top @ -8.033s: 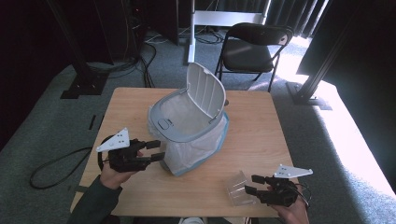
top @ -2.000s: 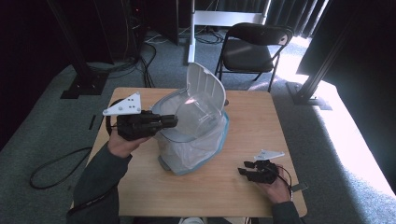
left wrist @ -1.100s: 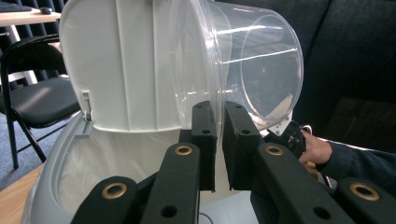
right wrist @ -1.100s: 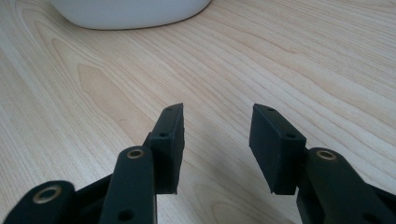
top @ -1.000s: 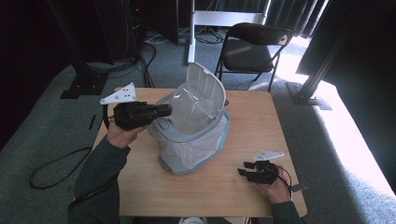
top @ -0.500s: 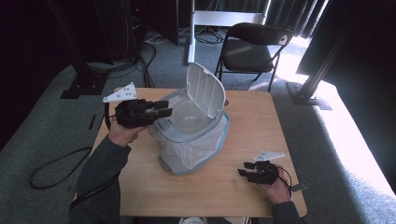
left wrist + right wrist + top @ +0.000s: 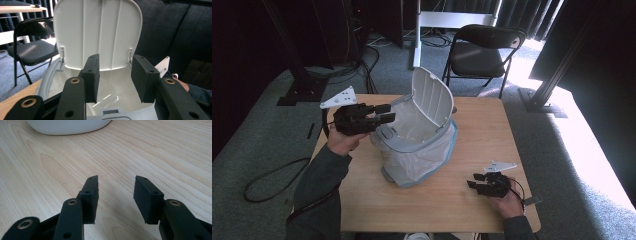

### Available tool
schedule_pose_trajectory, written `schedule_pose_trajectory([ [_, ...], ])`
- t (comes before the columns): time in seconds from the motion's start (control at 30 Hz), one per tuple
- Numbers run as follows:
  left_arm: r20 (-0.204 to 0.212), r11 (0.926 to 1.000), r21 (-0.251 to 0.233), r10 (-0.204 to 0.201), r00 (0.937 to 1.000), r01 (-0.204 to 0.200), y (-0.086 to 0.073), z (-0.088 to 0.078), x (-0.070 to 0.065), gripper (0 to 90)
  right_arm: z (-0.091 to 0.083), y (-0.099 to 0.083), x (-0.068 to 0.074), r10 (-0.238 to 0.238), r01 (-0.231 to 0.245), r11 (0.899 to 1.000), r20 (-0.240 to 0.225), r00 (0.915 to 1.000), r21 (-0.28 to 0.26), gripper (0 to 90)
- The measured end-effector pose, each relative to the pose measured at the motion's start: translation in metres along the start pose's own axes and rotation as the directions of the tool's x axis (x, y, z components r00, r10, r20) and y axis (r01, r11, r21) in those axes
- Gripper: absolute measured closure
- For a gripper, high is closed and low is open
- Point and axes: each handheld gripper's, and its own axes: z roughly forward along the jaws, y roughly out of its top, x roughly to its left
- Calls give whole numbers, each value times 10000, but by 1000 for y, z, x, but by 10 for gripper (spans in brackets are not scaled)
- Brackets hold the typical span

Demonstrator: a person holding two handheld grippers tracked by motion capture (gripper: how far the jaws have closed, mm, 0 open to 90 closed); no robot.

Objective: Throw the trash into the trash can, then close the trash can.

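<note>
With its flip lid [image 7: 431, 97] standing upright, the white trash bin [image 7: 417, 145] lies tilted on the wooden table [image 7: 492, 130], roughly at the table's middle, its mouth turned toward my left gripper [image 7: 382, 112]. A clear bag liner [image 7: 424, 160] with a blue edge wraps the bin's body and rests on the table top beside it. Seen along the left gripper's jaws, the lid [image 7: 97, 32] rises straight ahead, ribbed on its inner face and hinged at both lower corners, and the bin's pale inside [image 7: 115, 87] opens just beyond the pads.

My left gripper hovers at the bin's rim, on the side away from the lid. Its jaws have just been opening and now stand wide, with nothing between them; the pads press on no part of the bin.

My right gripper [image 7: 477, 182] sits low over the table, well apart from the bin, near the table's front edge. Its jaws [image 7: 115, 200] stand parted over bare wood, holding nothing, with the bin's rounded white underside [image 7: 67, 126] farther off.

Behind the table, beyond the bin's lid, stands a black folding chair [image 7: 484, 47] on grey carpet.
</note>
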Motion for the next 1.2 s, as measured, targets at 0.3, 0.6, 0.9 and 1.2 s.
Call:
schedule_pose_trajectory([
  [0.3,-217,9998,-19,-209,9995,208,-1,-2,10,570,4,0,-1,24,-24,10000,207,9998,45,521],
  [0.6,-371,10000,59,-76,9993,78,0,1,20,568,3,-1,-2,93,-93,10000,310,9995,-15,521],
  [0.9,-512,10000,16,58,9987,-57,7,4,32,560,5,-2,-3,54,-58,9999,287,9996,112,520],
  [1.2,-384,9998,38,217,9990,-216,29,17,42,542,5,-2,-3,53,-57,9999,305,9995,129,518],
])
